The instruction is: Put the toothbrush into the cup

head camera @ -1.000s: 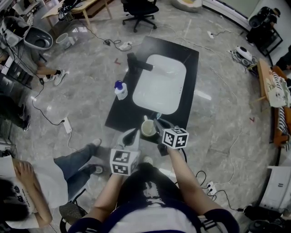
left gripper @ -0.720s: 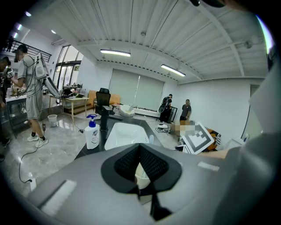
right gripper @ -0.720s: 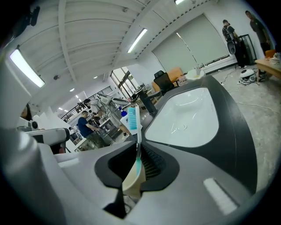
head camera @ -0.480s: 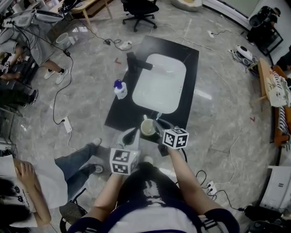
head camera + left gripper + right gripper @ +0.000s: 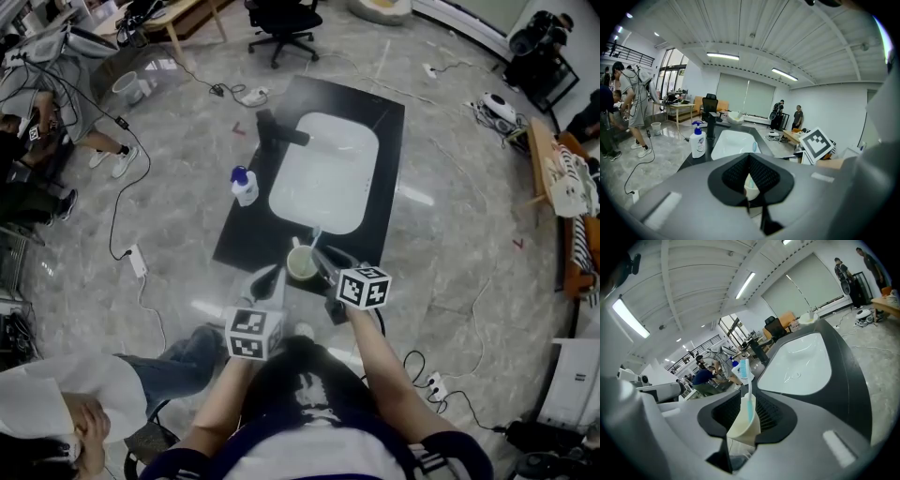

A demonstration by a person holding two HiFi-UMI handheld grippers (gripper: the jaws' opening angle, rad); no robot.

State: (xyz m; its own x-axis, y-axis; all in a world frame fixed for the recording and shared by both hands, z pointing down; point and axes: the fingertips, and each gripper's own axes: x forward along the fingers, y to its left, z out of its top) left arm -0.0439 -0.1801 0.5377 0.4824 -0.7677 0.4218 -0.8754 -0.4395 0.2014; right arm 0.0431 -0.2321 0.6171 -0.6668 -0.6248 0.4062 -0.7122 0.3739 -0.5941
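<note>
The toothbrush is white with a pale blue stripe and blue bristles; the cup is cream. The tabletop is black around a white sink; the soap bottle is white with a blue pump; the marker cubes carry black-and-white squares.

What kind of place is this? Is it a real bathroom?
Probably not a bathroom. It looks like a big lab or office: the sink stands alone on an open floor, with an office chair behind it and cables lying around.
</note>
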